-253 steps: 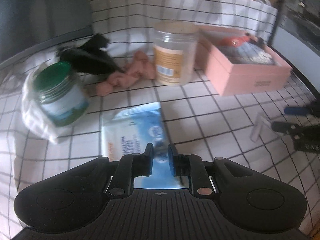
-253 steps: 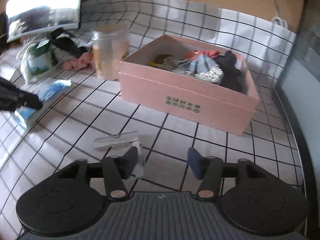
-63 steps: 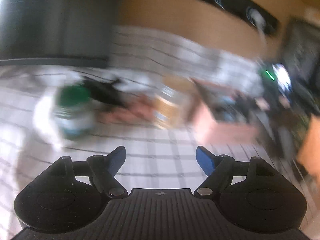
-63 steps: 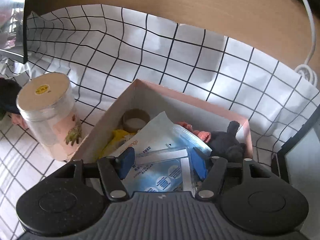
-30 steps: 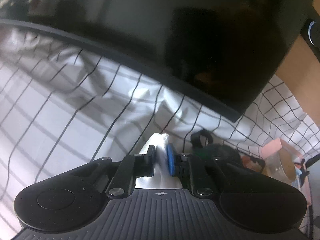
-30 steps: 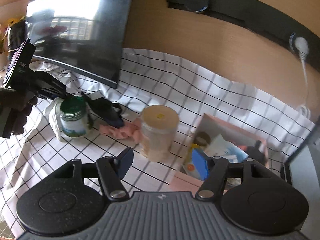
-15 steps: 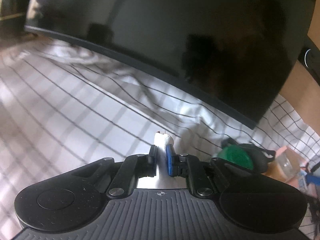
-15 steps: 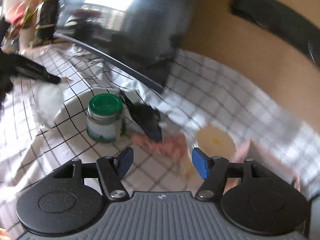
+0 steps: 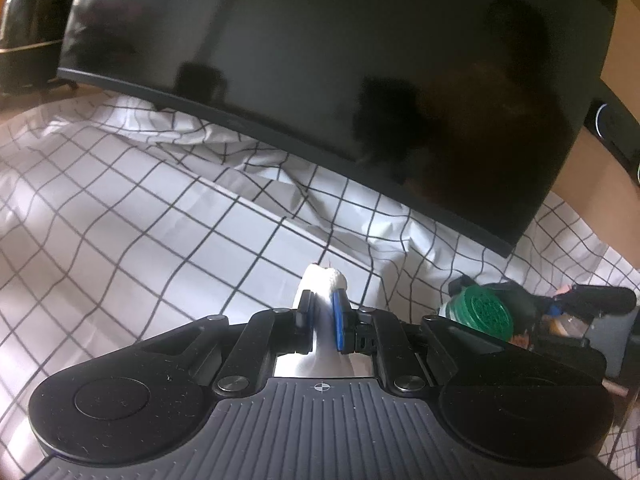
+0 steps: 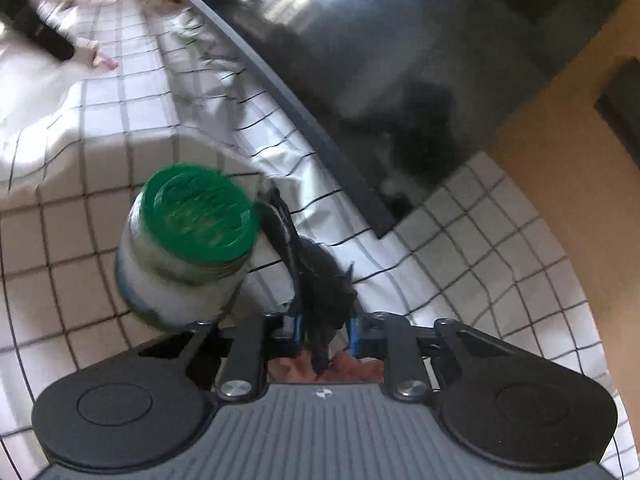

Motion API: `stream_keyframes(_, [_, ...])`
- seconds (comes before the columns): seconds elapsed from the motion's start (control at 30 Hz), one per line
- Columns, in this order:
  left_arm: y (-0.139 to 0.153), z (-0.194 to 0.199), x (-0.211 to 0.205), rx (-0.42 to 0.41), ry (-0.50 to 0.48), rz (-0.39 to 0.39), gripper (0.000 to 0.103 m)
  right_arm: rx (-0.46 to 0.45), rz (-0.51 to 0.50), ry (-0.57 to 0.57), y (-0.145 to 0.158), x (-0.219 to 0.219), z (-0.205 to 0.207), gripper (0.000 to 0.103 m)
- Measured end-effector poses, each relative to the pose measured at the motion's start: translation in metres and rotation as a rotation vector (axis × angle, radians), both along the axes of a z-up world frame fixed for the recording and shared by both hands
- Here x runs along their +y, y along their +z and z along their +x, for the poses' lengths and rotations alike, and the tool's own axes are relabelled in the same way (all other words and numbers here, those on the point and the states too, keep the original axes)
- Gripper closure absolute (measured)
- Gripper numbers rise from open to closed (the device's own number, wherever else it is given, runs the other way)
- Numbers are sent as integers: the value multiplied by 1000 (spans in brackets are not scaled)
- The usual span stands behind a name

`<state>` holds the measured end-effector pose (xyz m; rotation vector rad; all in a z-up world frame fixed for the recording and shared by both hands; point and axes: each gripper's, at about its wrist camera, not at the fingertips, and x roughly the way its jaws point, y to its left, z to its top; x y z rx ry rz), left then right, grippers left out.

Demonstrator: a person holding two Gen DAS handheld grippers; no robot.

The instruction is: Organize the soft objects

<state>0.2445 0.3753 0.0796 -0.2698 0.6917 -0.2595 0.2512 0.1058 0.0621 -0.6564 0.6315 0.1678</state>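
Left tool [image 9: 323,318] pinches white soft cloth [image 9: 325,280]; right tool [image 10: 323,330] nips black fabric item [image 10: 320,280] beside green-lidded jar [image 10: 188,244]. Right should lift straight, clear of the jar, to avoid tipping it.

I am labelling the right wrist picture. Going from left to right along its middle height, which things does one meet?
Green-lid jar → black soft item, in the right gripper → monitor corner → bare checked cloth.
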Motion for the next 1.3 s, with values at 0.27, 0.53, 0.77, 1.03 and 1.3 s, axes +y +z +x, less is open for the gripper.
stream_keyframes(0.27, [42, 29, -31, -106, -72, 14, 91, -101, 188, -50, 121, -59, -37, 89])
stream_keyframes(0.53, [109, 49, -100, -258, -177, 43, 91, -249, 199, -199, 181, -139, -75, 89])
stream_keyframes(0.77, [142, 40, -181, -315, -291, 35, 91, -303, 182, -331, 178, -209, -117, 89])
stream_keyframes(1.03, [152, 18, -299, -295, -483, 28, 91, -330, 207, -450, 166, -273, -165, 89])
stream_keyframes(1.3, [132, -4, -391, -235, -643, 17, 91, -332, 244, -513, 156, -309, -190, 89])
